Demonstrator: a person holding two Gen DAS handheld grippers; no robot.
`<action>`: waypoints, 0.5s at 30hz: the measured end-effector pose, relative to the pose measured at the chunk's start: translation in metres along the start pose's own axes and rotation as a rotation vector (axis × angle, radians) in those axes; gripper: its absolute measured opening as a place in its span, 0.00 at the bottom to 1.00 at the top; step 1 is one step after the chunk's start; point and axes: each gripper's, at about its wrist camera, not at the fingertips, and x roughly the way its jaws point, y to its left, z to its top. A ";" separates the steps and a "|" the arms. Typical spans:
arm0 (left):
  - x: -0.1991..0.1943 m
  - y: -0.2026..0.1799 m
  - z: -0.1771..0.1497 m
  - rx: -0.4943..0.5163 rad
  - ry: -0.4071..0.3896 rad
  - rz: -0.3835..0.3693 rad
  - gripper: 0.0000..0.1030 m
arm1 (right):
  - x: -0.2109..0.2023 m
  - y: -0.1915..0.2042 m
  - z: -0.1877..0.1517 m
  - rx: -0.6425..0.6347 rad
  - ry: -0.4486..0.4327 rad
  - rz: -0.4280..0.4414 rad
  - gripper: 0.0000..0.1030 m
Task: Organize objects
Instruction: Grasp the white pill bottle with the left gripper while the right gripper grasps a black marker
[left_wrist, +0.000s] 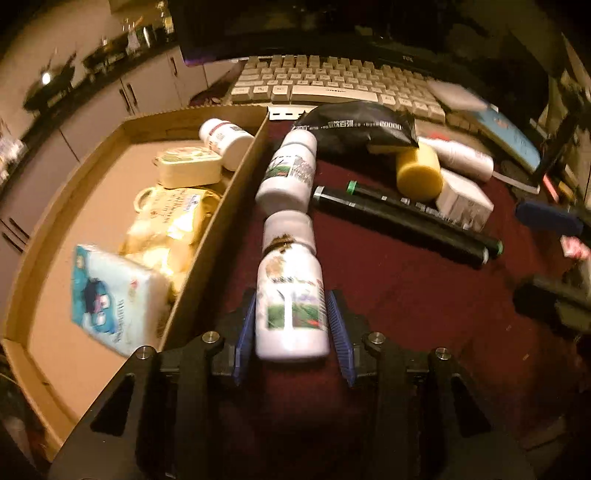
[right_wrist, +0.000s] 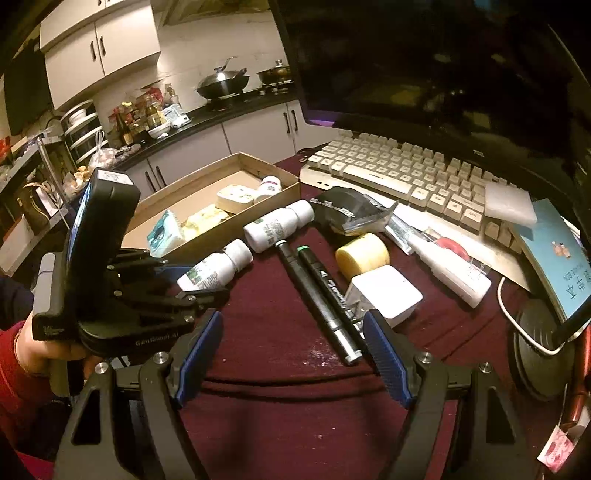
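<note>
A white pill bottle (left_wrist: 290, 295) lies on the dark red cloth (left_wrist: 406, 295), cap pointing away from me. My left gripper (left_wrist: 291, 295) straddles its lower half. The blue pads (left_wrist: 246, 325) sit close along both sides with slim gaps, so it reads as open. In the right wrist view the same bottle (right_wrist: 214, 267) rests by the left gripper (right_wrist: 184, 282), which a hand holds. A second white bottle (left_wrist: 288, 173) lies end to end beyond it. My right gripper (right_wrist: 291, 321) stands wide open above the near ends of two black markers (right_wrist: 321, 288), holding nothing.
A cardboard tray (left_wrist: 240, 173) on the left holds a tissue pack (left_wrist: 114, 299), yellow packets and another bottle. Right of the bottles lie a black pouch (left_wrist: 354, 125), a yellow roll (left_wrist: 419, 171), a white block (left_wrist: 463, 199) and a white tube (right_wrist: 450, 269). A keyboard (right_wrist: 406, 173) and monitor stand behind.
</note>
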 end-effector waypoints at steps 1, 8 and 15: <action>0.001 0.002 0.000 -0.013 0.002 -0.009 0.36 | 0.001 -0.001 0.000 -0.001 0.005 -0.005 0.76; 0.011 0.000 0.005 -0.022 -0.008 -0.011 0.36 | 0.021 -0.002 0.007 -0.070 0.083 -0.012 0.56; 0.004 -0.002 0.002 -0.056 -0.075 -0.006 0.33 | 0.055 0.009 0.015 -0.183 0.162 -0.002 0.41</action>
